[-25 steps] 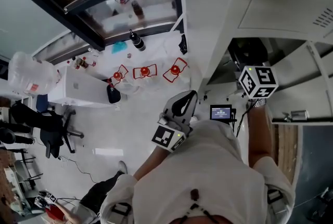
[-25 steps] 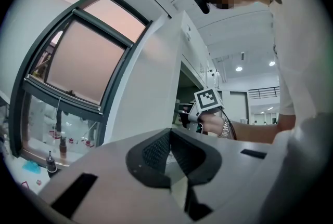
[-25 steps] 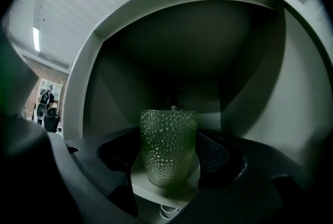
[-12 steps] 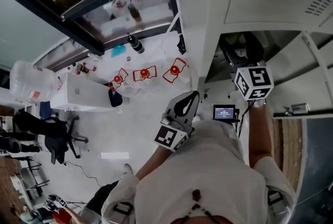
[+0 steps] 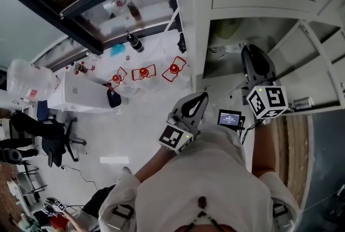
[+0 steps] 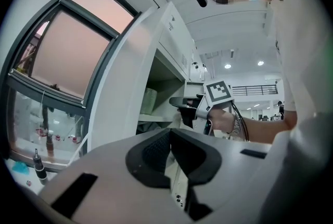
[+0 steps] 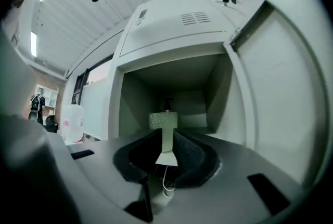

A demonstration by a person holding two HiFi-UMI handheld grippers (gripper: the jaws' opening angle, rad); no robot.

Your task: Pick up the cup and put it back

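Open cabinet (image 7: 171,75), cup (image 7: 163,119) beyond closing right tongs (image 7: 165,139)

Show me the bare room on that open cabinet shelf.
Bare shelf seems to lie on both sides of the pale green textured cup: a wider patch toward the white cabinet's right wall, only a narrow one toward its left wall. Crowded: straight in front of the cup, where a thin white cable loops.
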